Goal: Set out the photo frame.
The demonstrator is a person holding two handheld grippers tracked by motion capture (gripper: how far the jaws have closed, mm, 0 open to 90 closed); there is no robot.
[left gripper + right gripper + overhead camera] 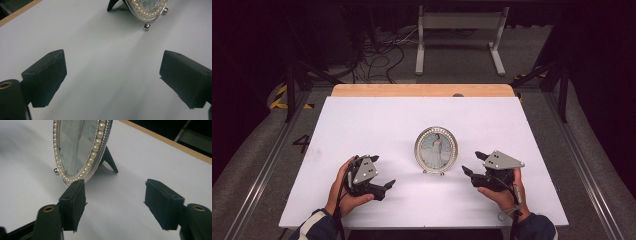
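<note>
An oval photo frame [436,149] with a pearl-studded silver rim stands upright on the white table [377,120], propped on a black easel leg [110,160]. My left gripper [382,171] rests to the frame's left, a hand's width away, jaws open and empty, pointing toward it. In the left gripper view the gripper [113,60] faces bare table, with the frame [147,10] at the top edge. To the frame's right sits my right gripper [473,163], also open and empty. In the right gripper view its [115,186] left jaw lies just below the frame's rim [75,147].
A wooden strip [422,90] runs along the table's far edge. Beyond it, on the floor, stand a white-legged stand [459,35] and loose cables [377,55]. Metal rails [267,160] flank the table on both sides.
</note>
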